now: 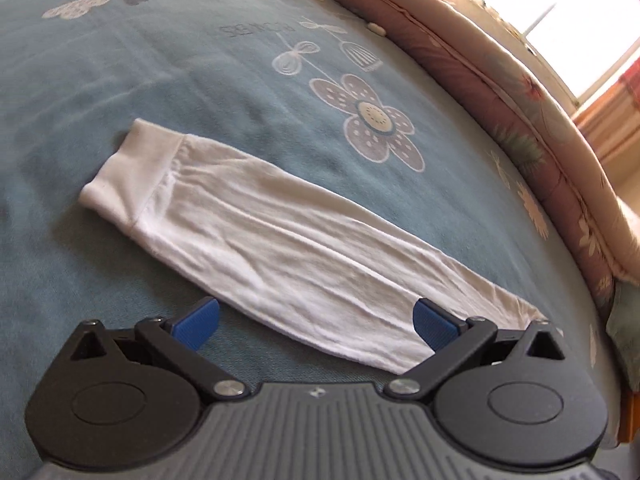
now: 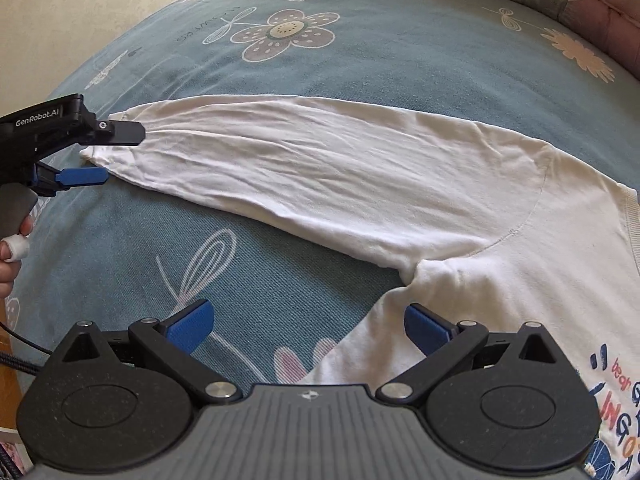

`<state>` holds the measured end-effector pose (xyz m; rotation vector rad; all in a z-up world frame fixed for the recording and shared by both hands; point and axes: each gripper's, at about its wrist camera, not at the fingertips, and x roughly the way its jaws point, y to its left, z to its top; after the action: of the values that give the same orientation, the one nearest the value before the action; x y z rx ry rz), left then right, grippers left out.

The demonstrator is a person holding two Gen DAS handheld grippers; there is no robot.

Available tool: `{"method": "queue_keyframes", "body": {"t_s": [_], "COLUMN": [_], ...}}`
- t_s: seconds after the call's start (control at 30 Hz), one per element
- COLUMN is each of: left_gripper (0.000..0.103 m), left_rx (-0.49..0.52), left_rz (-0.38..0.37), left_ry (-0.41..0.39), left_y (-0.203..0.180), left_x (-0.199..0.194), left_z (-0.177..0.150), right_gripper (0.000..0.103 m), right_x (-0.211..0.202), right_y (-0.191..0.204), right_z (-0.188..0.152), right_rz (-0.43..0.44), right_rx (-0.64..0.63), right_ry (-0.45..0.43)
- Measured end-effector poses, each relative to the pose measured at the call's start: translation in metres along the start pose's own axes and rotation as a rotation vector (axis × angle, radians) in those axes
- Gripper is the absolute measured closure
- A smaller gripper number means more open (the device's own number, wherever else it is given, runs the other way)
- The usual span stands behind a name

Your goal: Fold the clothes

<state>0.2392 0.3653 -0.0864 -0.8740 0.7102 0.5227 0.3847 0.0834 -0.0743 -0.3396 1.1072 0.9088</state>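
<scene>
Flat out on the bed: your white long-sleeved shirt [image 2: 460,208] lies on the blue flower-print bedspread [image 2: 360,64], one sleeve [image 2: 280,168] stretched straight across toward the left of the right wrist view, body off to the lower right with coloured lettering [image 2: 616,412] on the chest. Sleeve fabric is wrinkled lengthwise; ribbed cuff [image 1: 132,176] at the far end in the left wrist view, lying flat. Armpit seam bunches a little where sleeve meets body. Your left gripper [image 1: 316,320] sits low over the sleeve, blue pads [image 1: 198,322] spread wide, one pad beside the sleeve's near edge over bare bedspread, the other over the white cloth; nothing pinched between them. From the right wrist view that same gripper [image 2: 120,152] shows at the cuff end, fingers apart, one above and one below the sleeve tip; whether they touch the cloth you cannot tell. Your left hand [image 2: 14,248] grips its handle at the frame edge, a white wrap on one finger. Your right gripper [image 2: 308,328] hangs near the underarm, pads wide apart, one over bedspread, the other over the shirt's side hem, holding nothing. Further out: a pink floral quilt [image 1: 520,92] along the far bed edge, a bright window [image 1: 560,16] with orange curtains behind it
</scene>
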Motion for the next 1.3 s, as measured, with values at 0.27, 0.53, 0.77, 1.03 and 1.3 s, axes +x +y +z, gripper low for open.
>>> {"method": "queue_keyframes", "body": {"t_s": [0.27, 0.53, 0.77, 1.03, 1.3], "left_gripper": [0.001, 0.001, 0.001, 0.013, 0.014], "left_rx": [-0.471, -0.586, -0.444, -0.362, -0.248], "left_rz": [-0.174, -0.233, -0.287, -0.240, -0.222], "left_ry": [-0.184, -0.292, -0.232, -0.286, -0.300], "left_y": [0.066, 0.078, 0.067, 0.064, 0.059], "left_x": [0.006, 0.025, 0.028, 0.033, 0.035], "left_z": [0.006, 0.023, 0.010, 0.019, 0.034], "right_gripper": [0.000, 0.000, 0.000, 0.000, 0.000], "right_x": [-0.002, -0.009, -0.012, -0.015, -0.018], "right_y": [-0.008, -0.007, -0.010, -0.008, -0.012], "right_z": [-0.002, 0.000, -0.003, -0.001, 0.000], "right_rz": [-0.012, 0.002, -0.008, -0.011, -0.021], "right_rx": [0.030, 0.054, 0.073, 0.064, 0.079], "right_ry": [0.006, 0.001, 0.005, 0.000, -0.011]}}
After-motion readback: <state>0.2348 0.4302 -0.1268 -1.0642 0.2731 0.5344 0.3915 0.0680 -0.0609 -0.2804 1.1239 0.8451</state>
